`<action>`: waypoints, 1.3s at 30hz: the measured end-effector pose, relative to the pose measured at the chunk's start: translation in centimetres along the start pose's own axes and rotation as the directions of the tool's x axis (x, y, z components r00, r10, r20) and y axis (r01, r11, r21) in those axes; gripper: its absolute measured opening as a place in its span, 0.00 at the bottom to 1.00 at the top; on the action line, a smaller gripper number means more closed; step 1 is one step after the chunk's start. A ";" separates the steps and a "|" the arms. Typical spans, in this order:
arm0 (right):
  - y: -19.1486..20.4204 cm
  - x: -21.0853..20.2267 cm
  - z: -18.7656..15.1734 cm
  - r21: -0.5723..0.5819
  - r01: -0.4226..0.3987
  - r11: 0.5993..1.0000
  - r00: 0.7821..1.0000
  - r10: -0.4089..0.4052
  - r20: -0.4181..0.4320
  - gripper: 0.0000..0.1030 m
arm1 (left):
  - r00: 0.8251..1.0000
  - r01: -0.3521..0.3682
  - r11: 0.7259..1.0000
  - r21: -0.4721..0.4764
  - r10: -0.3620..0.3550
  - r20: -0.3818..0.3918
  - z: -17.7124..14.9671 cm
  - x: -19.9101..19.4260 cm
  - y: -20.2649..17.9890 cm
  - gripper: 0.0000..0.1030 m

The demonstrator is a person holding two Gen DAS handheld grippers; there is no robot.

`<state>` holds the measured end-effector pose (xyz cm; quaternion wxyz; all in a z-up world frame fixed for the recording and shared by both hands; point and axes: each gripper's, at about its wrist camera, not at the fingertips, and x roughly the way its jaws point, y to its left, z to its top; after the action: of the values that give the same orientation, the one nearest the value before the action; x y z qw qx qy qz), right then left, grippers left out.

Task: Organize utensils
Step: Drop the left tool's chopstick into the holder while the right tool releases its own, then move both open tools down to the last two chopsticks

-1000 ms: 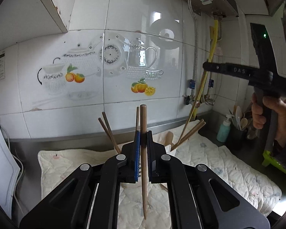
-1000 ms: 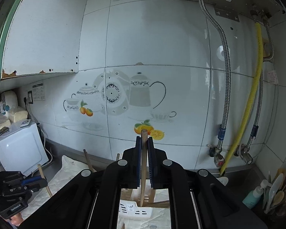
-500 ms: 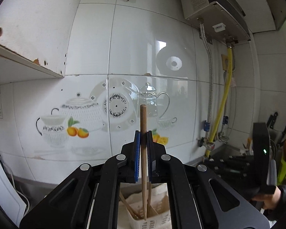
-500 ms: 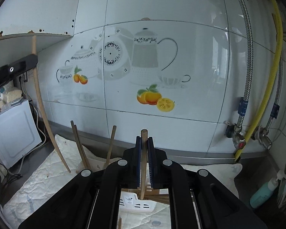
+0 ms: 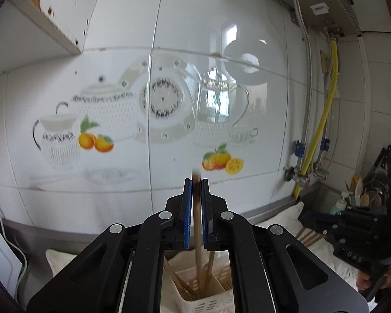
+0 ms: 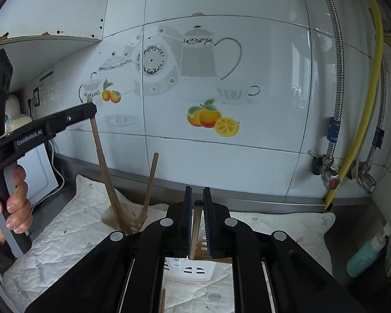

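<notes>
1. Kitchen counter under a white tiled wall (image 5: 221, 26) printed with teapots and oranges. A quilted cloth (image 6: 65, 234) covers the worktop.
2. Left chopstick (image 5: 196, 221): upright between the blue pads of the left gripper (image 5: 196, 182), top end poking just above the fingertips. The fingers are pinched narrow on it. Its lower end reaches down into the holder (image 5: 203, 305) directly beneath the fingers.
3. Right chopstick (image 6: 194, 229): stands between the pads of the right gripper (image 6: 197, 190), leaning slightly toward the left pad, tip just below fingertip height. The jaws are opening, with a gap showing on the right-pad side, so the pads are not pressing on it. Its lower end drops toward the holder under the fingers.
4. Holder: white, slotted walls, several compartments, sitting on the cloth. Other chopsticks (image 5: 179, 284) lean in it, just left of the left chopstick below the left fingers. In the right wrist view, one more stick (image 6: 150, 182) stands tilted in the far compartment, ahead and left of the right fingers.
5. A hand (image 6: 13, 203) grips the left gripper's handle, well left of the right fingers.
6. Yellow hose (image 6: 362, 117) and metal pipes run down the wall, far right of both finger pairs. A teal bottle (image 6: 365, 253) stands low on the right.
</notes>
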<state>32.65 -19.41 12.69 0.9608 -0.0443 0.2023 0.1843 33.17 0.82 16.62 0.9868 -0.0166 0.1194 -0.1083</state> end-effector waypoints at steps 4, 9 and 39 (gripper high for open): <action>-0.1 -1.2 -0.2 0.003 0.011 1.000 1.000 -0.011 0.020 0.20 | 0.999 0.000 1.000 -0.002 0.000 -0.033 -1.1 0.4 0.1 0.08; -0.4 -3.6 -0.6 0.024 0.014 1.000 0.999 -0.015 0.041 0.22 | 0.999 -0.006 1.000 -0.014 0.006 -0.035 -1.5 -0.7 0.2 0.30; 4.7 -7.6 -24.7 0.146 -0.046 0.988 0.958 0.085 -0.276 0.21 | 0.972 -0.163 0.986 -0.030 0.156 -0.173 -17.8 -16.3 -1.4 0.95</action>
<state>15.19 -21.57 -6.86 0.9165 0.0033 0.3503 0.1934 13.18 2.91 3.21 0.9779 -0.0193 0.2067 -0.0270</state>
